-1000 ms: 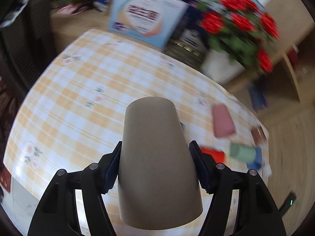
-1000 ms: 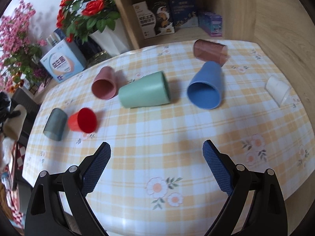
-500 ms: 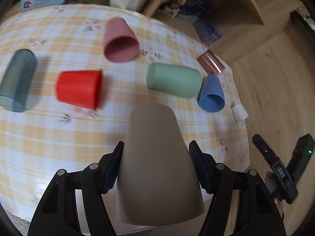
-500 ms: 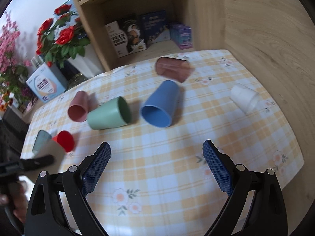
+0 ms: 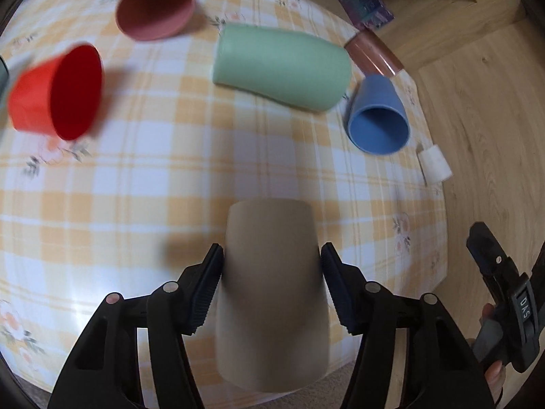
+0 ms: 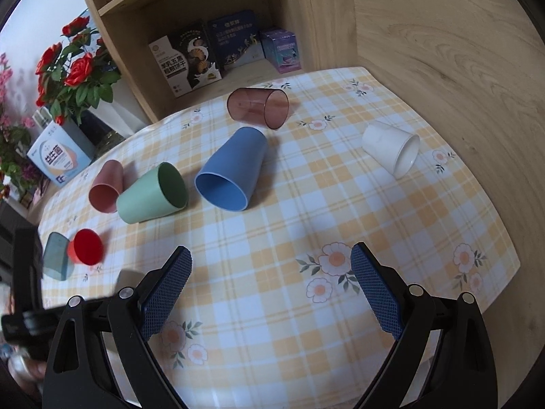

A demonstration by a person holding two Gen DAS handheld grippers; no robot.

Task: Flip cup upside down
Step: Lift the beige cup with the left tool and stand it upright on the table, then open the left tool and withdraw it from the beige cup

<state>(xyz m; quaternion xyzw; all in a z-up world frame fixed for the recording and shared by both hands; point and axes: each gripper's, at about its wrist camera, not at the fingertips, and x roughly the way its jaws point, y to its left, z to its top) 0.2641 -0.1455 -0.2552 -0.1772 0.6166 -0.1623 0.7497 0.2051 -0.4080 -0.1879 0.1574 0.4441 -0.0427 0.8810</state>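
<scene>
My left gripper (image 5: 270, 272) is shut on a beige cup (image 5: 270, 293); the cup's closed base points away from me, down toward the checked tablecloth (image 5: 143, 184), and its rim is nearest the camera. It hangs above the table's front part. In the right wrist view the beige cup (image 6: 131, 277) shows blurred at the lower left. My right gripper (image 6: 270, 279) is open and empty above the table's near edge.
Several cups lie on their sides: red (image 5: 56, 93), pink (image 5: 155, 1), green (image 5: 281, 66), blue (image 5: 378, 116), brown translucent (image 6: 257, 107), white (image 6: 391, 151), grey-blue (image 6: 56, 260). A shelf with boxes (image 6: 190, 59) and red flowers (image 6: 73, 71) stand behind the table.
My left gripper has swung with the beige cup and dropped closer to the tablecloth among the cups. The right gripper has drawn back and stayed open.
</scene>
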